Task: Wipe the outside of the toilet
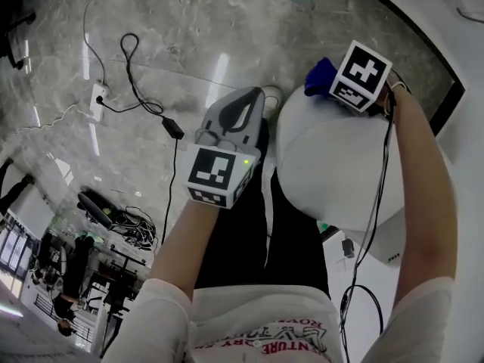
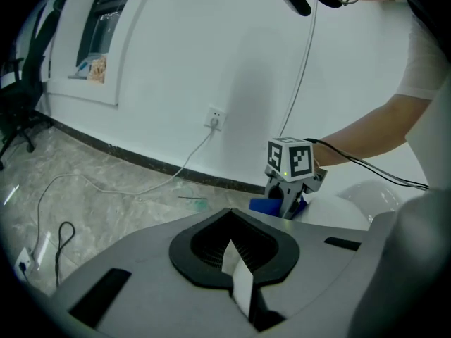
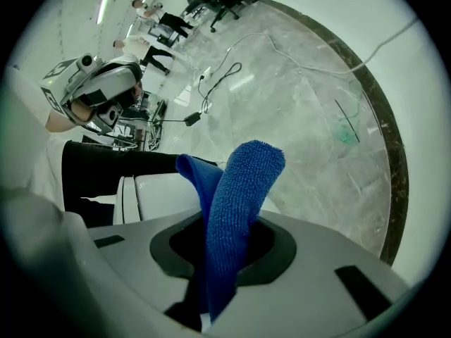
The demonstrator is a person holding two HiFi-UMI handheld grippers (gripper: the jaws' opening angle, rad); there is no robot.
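The white toilet (image 1: 333, 165) stands just right of the person's legs, its lid down. My right gripper (image 1: 333, 82) is at the toilet's far top edge, shut on a blue cloth (image 1: 319, 76). In the right gripper view the cloth (image 3: 239, 203) sticks up folded out of the jaws, with the toilet (image 3: 162, 192) behind it. The left gripper view shows the right gripper (image 2: 287, 204) holding the cloth (image 2: 264, 206) against the toilet (image 2: 366, 192). My left gripper (image 1: 246, 100) hovers over the floor left of the toilet, jaws together and holding nothing.
Cables, a power strip (image 1: 98, 97) and a black adapter (image 1: 173, 128) lie on the marble floor to the left. A wall socket (image 2: 215, 118) with a white cord sits on the curved white wall. Chairs and gear clutter the lower left (image 1: 98, 218).
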